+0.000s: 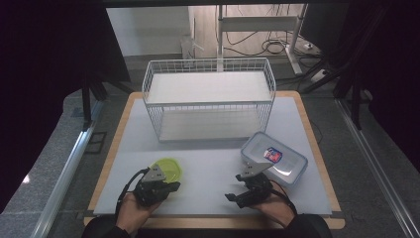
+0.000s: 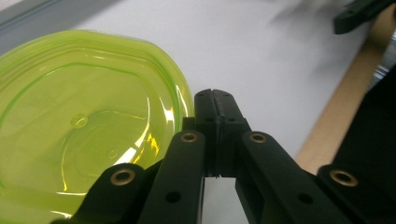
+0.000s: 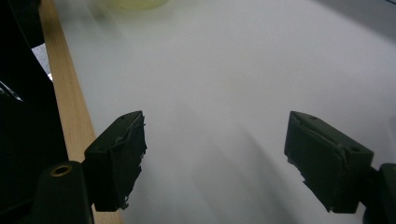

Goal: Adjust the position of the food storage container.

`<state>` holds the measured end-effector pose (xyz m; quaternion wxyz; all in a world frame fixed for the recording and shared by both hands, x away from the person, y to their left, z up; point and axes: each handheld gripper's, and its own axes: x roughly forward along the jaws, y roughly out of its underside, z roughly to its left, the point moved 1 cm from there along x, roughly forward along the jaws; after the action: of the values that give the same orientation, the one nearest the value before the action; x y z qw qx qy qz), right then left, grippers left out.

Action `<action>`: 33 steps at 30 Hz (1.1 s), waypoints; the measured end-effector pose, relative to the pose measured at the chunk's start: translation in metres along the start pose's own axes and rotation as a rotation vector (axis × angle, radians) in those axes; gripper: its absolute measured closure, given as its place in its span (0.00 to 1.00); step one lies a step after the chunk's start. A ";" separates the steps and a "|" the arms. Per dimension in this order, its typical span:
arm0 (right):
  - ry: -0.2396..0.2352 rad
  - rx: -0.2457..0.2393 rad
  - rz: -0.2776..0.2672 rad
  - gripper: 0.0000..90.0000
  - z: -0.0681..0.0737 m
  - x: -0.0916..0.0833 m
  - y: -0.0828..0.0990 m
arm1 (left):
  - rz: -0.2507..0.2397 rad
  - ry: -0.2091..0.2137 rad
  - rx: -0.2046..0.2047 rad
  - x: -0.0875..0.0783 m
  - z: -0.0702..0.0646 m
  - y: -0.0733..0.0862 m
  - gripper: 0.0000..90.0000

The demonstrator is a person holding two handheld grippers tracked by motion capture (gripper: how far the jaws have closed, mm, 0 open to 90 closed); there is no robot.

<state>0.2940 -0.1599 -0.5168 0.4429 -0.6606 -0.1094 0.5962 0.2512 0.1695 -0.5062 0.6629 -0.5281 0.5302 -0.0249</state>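
A translucent yellow-green bowl (image 1: 167,167) sits on the white mat near the front left. My left gripper (image 1: 174,187) lies just in front of it, with its jaws pressed together and nothing between them. In the left gripper view the shut tips (image 2: 215,95) stand right beside the bowl's (image 2: 79,121) rim, whether touching it I cannot tell. My right gripper (image 1: 235,187) rests low at the front right, pointing left. In its own view the right gripper (image 3: 215,140) is open over bare mat, and the bowl (image 3: 135,3) shows blurred at the top edge.
A clear lidded container (image 1: 275,157) with a red and blue label lies just behind the right gripper. A white wire rack (image 1: 208,99) with two shelves stands at the back of the mat (image 1: 213,163). The table's wooden edge (image 3: 65,93) runs close to the right gripper.
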 end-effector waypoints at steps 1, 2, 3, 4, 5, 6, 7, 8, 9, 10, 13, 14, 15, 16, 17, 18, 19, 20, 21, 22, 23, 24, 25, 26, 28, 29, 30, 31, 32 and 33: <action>0.000 0.000 0.000 0.23 0.000 0.000 0.000 | 0.001 -0.005 -0.006 -0.001 0.003 0.000 1.00; 0.000 0.000 0.000 0.23 0.000 0.000 0.000 | 0.001 -0.007 -0.011 -0.001 0.006 0.000 1.00; 0.000 0.000 -0.001 0.23 0.000 0.000 0.000 | 0.001 -0.008 -0.017 -0.002 0.009 0.000 1.00; 0.001 0.000 0.000 0.23 0.000 0.000 0.000 | 0.002 -0.012 -0.020 -0.002 0.012 0.000 1.00; 0.001 0.000 0.000 0.23 0.000 0.000 0.000 | 0.001 -0.016 -0.025 -0.002 0.015 0.000 1.00; 0.000 0.000 0.000 0.23 0.000 0.000 0.000 | -0.001 -0.017 -0.035 -0.002 0.017 0.000 1.00; -0.002 0.000 0.000 0.23 0.000 0.001 0.000 | -0.005 -0.016 -0.047 -0.002 0.020 -0.001 1.00; -0.002 0.000 0.001 0.23 0.000 0.001 0.000 | -0.005 -0.017 -0.046 -0.002 0.022 -0.001 1.00; -0.002 0.000 0.001 0.23 0.000 0.001 0.000 | -0.004 -0.021 -0.049 -0.003 0.024 -0.001 1.00; -0.002 0.000 0.001 0.23 0.000 0.001 0.000 | -0.003 -0.025 -0.051 -0.003 0.026 -0.001 1.00; -0.002 0.000 0.000 0.23 0.000 0.001 0.000 | -0.002 -0.035 -0.060 -0.004 0.032 -0.001 1.00; -0.003 0.000 -0.001 0.23 0.000 0.001 0.000 | -0.005 -0.040 -0.066 -0.005 0.034 -0.001 1.00; -0.005 0.000 -0.003 0.23 0.000 0.001 0.000 | -0.005 -0.041 -0.069 -0.005 0.037 0.000 1.00; -0.006 -0.002 -0.003 0.23 0.000 0.001 0.000 | -0.005 -0.047 -0.072 -0.006 0.039 0.000 1.00; -0.006 -0.002 -0.003 0.23 0.000 0.001 0.000 | -0.005 -0.054 -0.079 -0.006 0.042 0.000 1.00; -0.006 -0.003 -0.003 0.23 0.000 0.001 0.000 | -0.006 -0.058 -0.086 -0.007 0.046 0.000 1.00; -0.006 -0.004 -0.003 0.23 0.000 0.001 0.000 | -0.005 -0.062 -0.085 -0.007 0.048 0.000 1.00; -0.006 -0.004 -0.003 0.23 0.000 0.001 0.000 | -0.005 -0.071 -0.087 -0.008 0.051 0.000 1.00; -0.004 -0.004 -0.003 0.23 0.000 0.001 0.000 | -0.006 -0.079 -0.091 -0.008 0.054 0.000 1.00; -0.004 -0.004 -0.003 0.23 0.000 0.001 0.000 | -0.005 -0.086 -0.095 -0.009 0.057 0.000 1.00; -0.004 -0.003 -0.004 0.23 0.000 0.001 0.000 | -0.005 -0.091 -0.097 -0.009 0.060 0.000 1.00; -0.005 -0.003 -0.004 0.23 0.000 0.001 0.000 | -0.004 -0.103 -0.098 -0.010 0.063 0.000 1.00; -0.004 -0.002 -0.004 0.23 0.000 0.001 0.000 | -0.004 -0.110 -0.099 -0.010 0.065 0.000 1.00; -0.005 -0.002 -0.003 0.23 0.000 0.001 0.000 | -0.002 -0.119 -0.100 -0.011 0.067 0.000 1.00; -0.006 -0.003 -0.003 0.23 0.000 0.002 0.000 | -0.002 -0.137 -0.110 -0.012 0.074 0.001 1.00; -0.006 -0.005 -0.003 0.23 0.000 0.002 0.000 | -0.003 -0.139 -0.114 -0.013 0.077 0.002 1.00; -0.007 -0.005 -0.003 0.23 0.000 0.002 0.000 | -0.006 -0.144 -0.119 -0.014 0.080 0.002 1.00; -0.007 -0.005 -0.003 0.23 0.000 0.002 0.000 | -0.007 -0.150 -0.123 -0.014 0.082 0.002 1.00; -0.007 -0.006 -0.002 0.23 0.000 0.002 0.000 | -0.006 -0.154 -0.126 -0.014 0.084 0.002 1.00; -0.007 -0.006 -0.002 0.23 0.000 0.002 0.000 | -0.010 -0.155 -0.131 -0.014 0.087 0.002 1.00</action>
<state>0.2943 -0.1584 -0.5181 0.4413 -0.6598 -0.1133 0.5976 0.3069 0.2374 -0.5086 0.6658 -0.5734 0.4751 0.0475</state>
